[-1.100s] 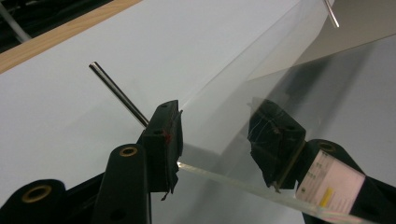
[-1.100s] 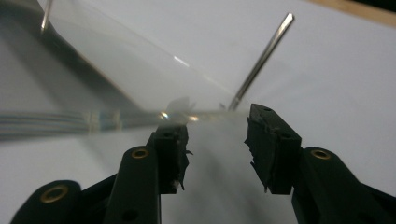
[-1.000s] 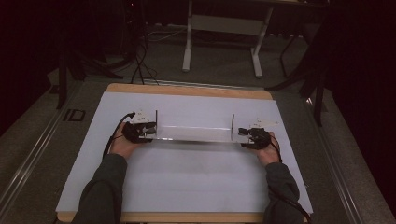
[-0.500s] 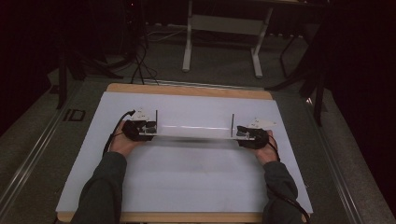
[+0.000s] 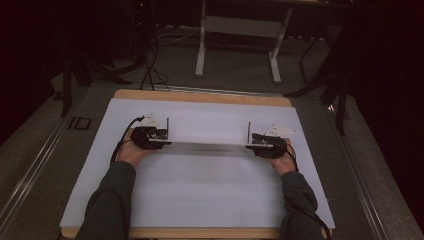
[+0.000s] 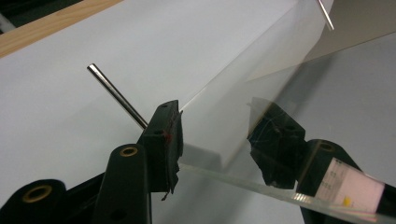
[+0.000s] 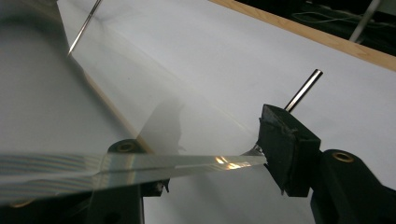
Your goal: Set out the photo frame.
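A long clear plastic plate (image 5: 210, 146) spans between my two grippers, just above the white-covered table (image 5: 200, 200). A thin metal rod stands at each end, the left rod (image 5: 167, 127) and the right rod (image 5: 248, 131). My left gripper (image 5: 162, 139) is shut on the plate's left end. In the left gripper view the jaws of the left gripper (image 6: 219, 135) hold the plate (image 6: 261, 70), with the near rod (image 6: 116, 95) beside one jaw. My right gripper (image 5: 255, 142) is shut on the right end. In the right gripper view the right gripper (image 7: 205, 149) clamps the plate (image 7: 140, 107) by its rod (image 7: 303, 88).
A white sheet covers the table, and bare wood (image 5: 200, 97) shows along the far edge. Beyond it on the dark floor are a white metal stand (image 5: 202, 45) and black cables (image 5: 150, 65). The person's forearms come in from the bottom edge.
The right gripper has shifted slightly left and away from the person along the plate's end. The left gripper and the plate have hardly moved.
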